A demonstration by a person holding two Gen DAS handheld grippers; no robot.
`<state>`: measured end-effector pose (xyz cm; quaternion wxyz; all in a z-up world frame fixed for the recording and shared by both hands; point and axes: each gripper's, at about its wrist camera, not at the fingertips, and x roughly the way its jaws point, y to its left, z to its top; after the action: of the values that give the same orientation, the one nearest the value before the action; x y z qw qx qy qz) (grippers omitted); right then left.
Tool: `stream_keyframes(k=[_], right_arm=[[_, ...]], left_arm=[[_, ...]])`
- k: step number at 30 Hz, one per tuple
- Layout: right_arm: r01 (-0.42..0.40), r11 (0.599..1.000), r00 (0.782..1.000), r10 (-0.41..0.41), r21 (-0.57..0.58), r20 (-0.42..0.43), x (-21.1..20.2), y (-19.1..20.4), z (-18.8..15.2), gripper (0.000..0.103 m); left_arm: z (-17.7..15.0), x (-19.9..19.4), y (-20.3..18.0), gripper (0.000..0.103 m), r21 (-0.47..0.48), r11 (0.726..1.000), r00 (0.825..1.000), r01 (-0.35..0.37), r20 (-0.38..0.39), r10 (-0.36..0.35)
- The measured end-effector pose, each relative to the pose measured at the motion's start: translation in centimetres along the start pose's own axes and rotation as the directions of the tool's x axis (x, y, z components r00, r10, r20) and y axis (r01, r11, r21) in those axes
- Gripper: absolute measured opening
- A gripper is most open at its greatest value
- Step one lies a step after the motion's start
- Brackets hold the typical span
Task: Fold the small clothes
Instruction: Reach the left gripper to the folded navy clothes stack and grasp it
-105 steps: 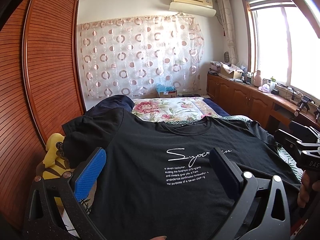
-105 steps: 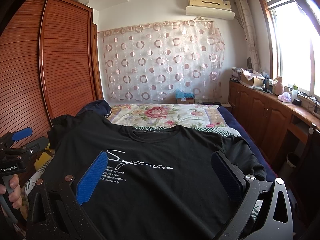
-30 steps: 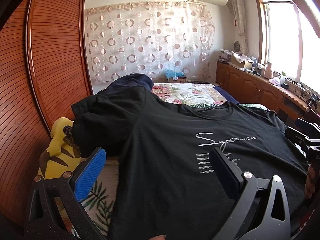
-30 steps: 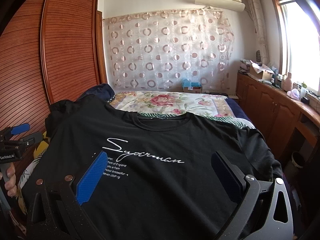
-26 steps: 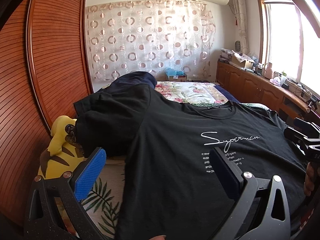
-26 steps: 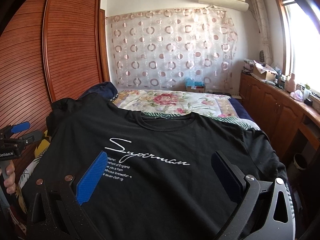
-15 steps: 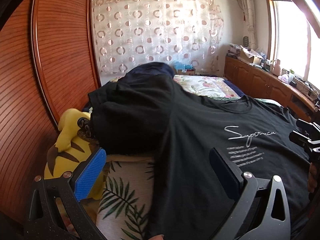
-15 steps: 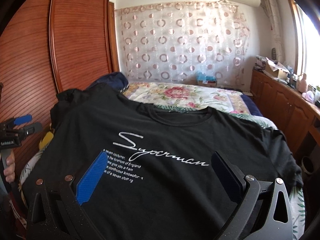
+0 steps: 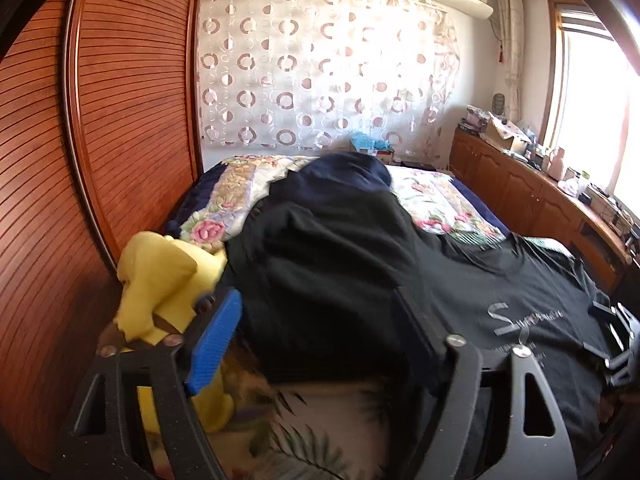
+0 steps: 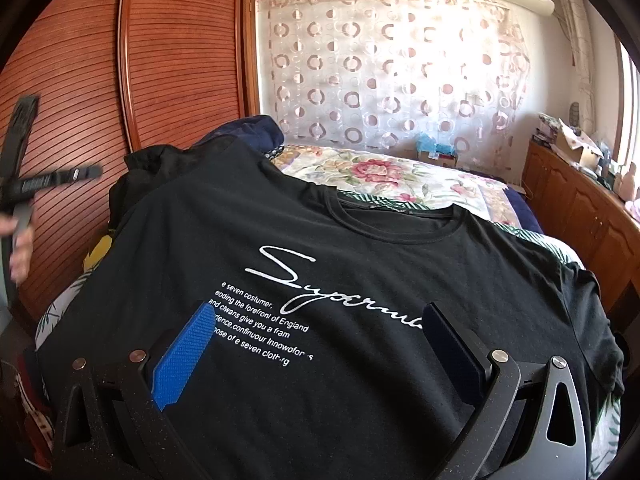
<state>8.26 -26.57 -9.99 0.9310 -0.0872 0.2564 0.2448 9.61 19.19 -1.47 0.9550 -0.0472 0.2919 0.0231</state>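
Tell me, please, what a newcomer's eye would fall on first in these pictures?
The black T-shirt with white script, spread flat across the bed, between the open right gripper. Then the yellow plush toy by the wooden wardrobe, just past the open left gripper.

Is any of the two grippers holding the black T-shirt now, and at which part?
Nothing is held. The left gripper and right gripper are open above the black T-shirt.

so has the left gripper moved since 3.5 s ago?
Yes. The left gripper has swung left: the wardrobe fills more of its view, the yellow plush is nearer centre, and the shirt print sits far right.
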Motion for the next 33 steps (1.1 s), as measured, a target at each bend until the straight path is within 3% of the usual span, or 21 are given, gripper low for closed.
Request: stream_keyframes(k=[6,12,15,17,19,21,25,33], right_arm=[[-0.016,1.0,1.0,0.016,-0.004,-0.003,-0.1,-0.4,0.1,0.103],[-0.02,1.0,1.0,0.02,-0.003,-0.001,0.3,0.2,0.2,0.103],[-0.023,1.0,1.0,0.023,0.003,-0.004,0.4,0.2,0.1,0.103],[-0.022,1.0,1.0,0.022,0.007,-0.003,0.5,0.2,0.2,0.103],[-0.024,1.0,1.0,0.024,0.013,-0.002,0.5,0.2,0.2,0.103],[-0.026,0.999,1.0,0.026,0.019,0.001,0.3,0.1,0.0,0.103],[-0.026,0.999,1.0,0.026,0.029,0.003,0.3,-0.2,-0.2,0.103],[-0.006,0.998,1.0,0.005,0.061,0.013,0.0,-1.3,-0.2,0.103]], left_arm=[[2.6,4.2,3.1,0.061,0.02,0.997,0.996,-0.068,-0.063,0.069],[2.4,7.4,4.1,0.043,0.056,0.995,0.99,-0.08,-0.115,0.086],[2.3,8.2,3.7,0.037,0.108,0.986,0.98,-0.124,-0.141,0.139],[2.3,8.4,3.4,0.029,0.137,0.983,0.978,-0.125,-0.151,0.145],[2.4,8.2,3.1,0.01,0.151,0.979,0.976,-0.137,-0.146,0.159],[2.7,7.5,2.9,0.004,0.165,0.973,0.976,-0.161,-0.118,0.182],[3.6,5.3,2.1,0.003,0.164,0.96,0.971,-0.225,-0.047,0.235],[6.6,0.9,-3.7,0.003,0.212,0.972,0.994,-0.105,0.012,0.105]])
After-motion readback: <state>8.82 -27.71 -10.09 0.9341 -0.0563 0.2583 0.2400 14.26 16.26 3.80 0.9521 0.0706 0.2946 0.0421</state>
